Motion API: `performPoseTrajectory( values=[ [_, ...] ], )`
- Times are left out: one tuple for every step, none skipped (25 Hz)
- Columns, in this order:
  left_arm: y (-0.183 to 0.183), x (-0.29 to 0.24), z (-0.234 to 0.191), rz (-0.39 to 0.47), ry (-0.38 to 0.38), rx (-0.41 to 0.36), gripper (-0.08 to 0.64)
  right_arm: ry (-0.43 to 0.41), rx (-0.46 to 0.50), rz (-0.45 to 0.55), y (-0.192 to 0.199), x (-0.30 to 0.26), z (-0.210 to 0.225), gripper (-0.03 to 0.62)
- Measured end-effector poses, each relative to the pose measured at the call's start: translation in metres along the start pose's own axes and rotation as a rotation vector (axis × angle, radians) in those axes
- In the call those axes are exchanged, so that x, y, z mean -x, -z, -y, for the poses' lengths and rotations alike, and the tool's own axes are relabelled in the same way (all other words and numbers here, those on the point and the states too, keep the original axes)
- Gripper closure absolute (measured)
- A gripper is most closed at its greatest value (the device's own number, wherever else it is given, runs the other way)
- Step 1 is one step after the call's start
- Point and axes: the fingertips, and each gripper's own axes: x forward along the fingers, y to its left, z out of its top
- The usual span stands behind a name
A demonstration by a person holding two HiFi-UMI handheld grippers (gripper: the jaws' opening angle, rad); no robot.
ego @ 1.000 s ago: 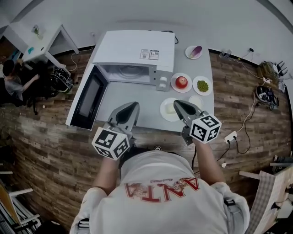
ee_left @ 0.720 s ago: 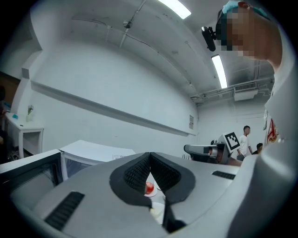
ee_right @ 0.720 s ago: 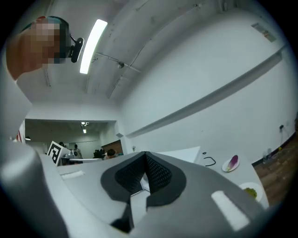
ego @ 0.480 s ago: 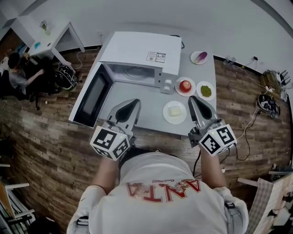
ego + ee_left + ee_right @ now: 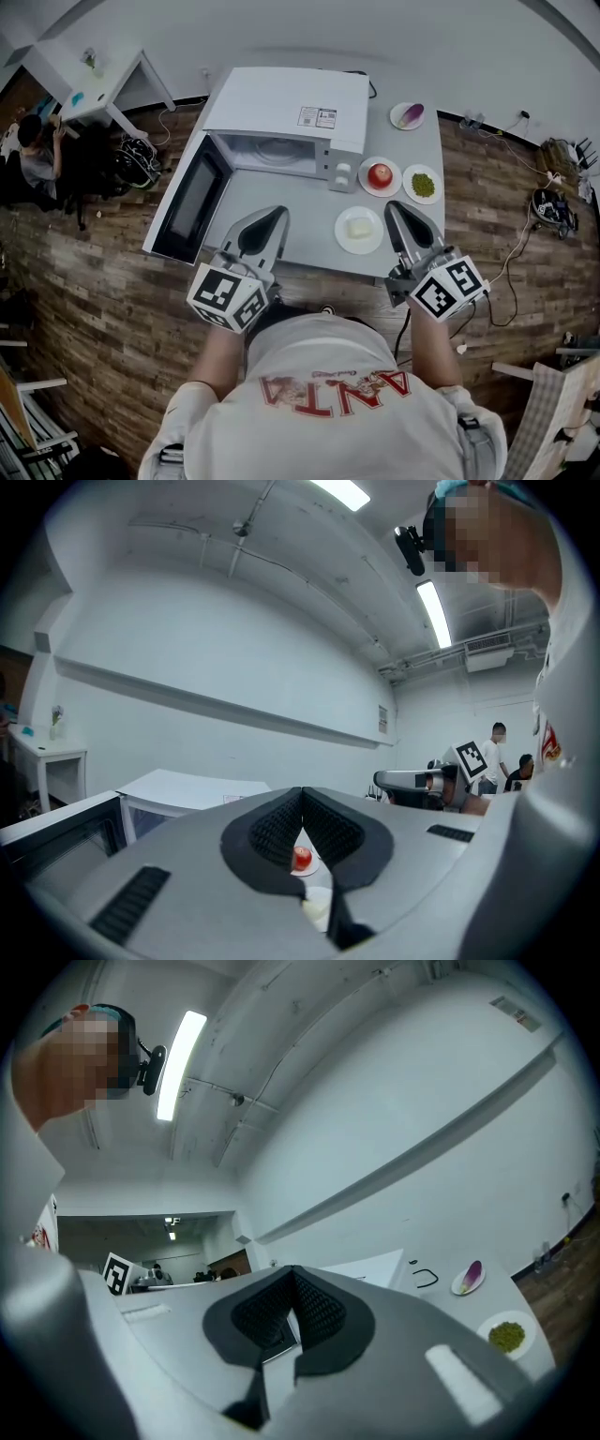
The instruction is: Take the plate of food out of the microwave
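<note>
round white plate (image 5: 358,230), boxy white microwave (image 5: 281,117)

Wood-plank floor (image 5: 94,281), matt grey table (image 5: 300,199), smooth white microwave (image 5: 281,103) (glossy dark door glass (image 5: 192,202))

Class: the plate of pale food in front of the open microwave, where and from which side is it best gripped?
Probably the plate by its bare near-right rim, approached low from the person's side with the right tool. It lies flat on the table with food at its centre, so only the edge offers a hold.
</note>
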Motion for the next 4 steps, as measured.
performPoseTrajectory(
  values=[
    [-0.0003, -0.0001, -0.0003, 0.002, -0.003, 0.001, 0.551, 0.002, 0.002, -0.001, 0.0008, 0.0005, 0.0004, 0.591],
    [-0.0004, -0.0003, -0.0002, 0.003, -0.004, 0.001, 0.551, 0.003, 0.005, -0.002, 0.0012, 0.0008, 0.0006, 0.591],
    [-0.0002, -0.0006, 0.0000, 0.003, -0.004, 0.002, 0.551, 0.004, 0.007, -0.003, 0.0015, 0.0010, 0.0008, 0.591],
    [0.0000, -0.0009, 0.0004, 0.003, -0.004, 0.003, 0.551, 0.005, 0.010, -0.004, 0.0017, 0.0012, 0.0009, 0.591]
  ],
)
